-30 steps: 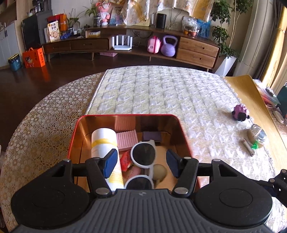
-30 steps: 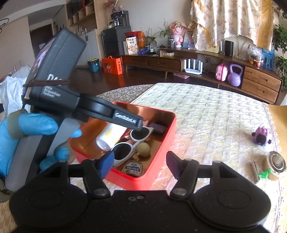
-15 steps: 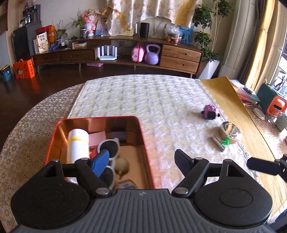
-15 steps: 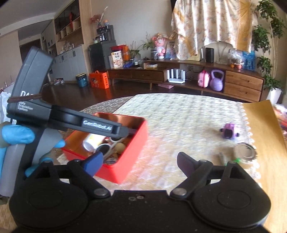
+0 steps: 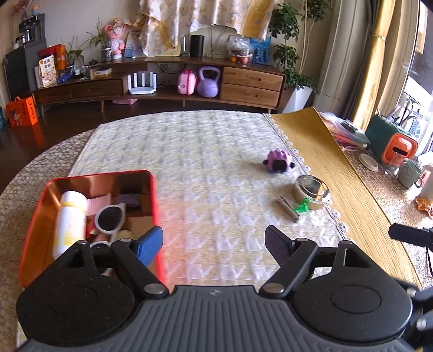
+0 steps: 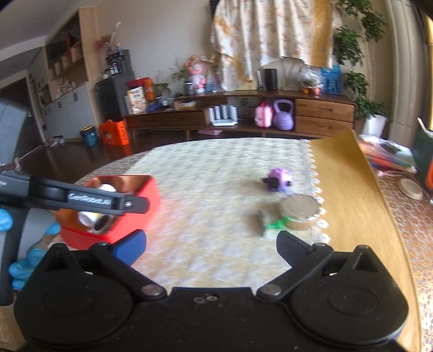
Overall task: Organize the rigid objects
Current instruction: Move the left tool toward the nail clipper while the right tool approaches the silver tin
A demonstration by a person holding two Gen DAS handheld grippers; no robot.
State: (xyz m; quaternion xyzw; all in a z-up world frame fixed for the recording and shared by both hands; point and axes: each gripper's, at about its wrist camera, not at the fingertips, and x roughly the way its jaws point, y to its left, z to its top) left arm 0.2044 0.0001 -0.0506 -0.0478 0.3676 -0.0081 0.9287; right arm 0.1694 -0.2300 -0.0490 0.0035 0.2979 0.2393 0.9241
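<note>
Left gripper (image 5: pixel 213 245) jaws apart, empty, beside red tin (image 5: pixel 32 205), right gripper (image 6: pixel 211 250) jaws apart, empty, purple toy (image 5: pixel 278 161), metal tin (image 5: pixel 311 192) ahead on tablecloth (image 5: pixel 211 168)

- I am in a home living room: a wooden sideboard (image 5: pixel 162 86) with a kettlebell (image 5: pixel 207 82) and router (image 5: pixel 142 84).
- Curtains (image 5: pixel 194 24), houseplants (image 5: pixel 289 48), a clothed table (image 5: pixel 205 151).
</note>
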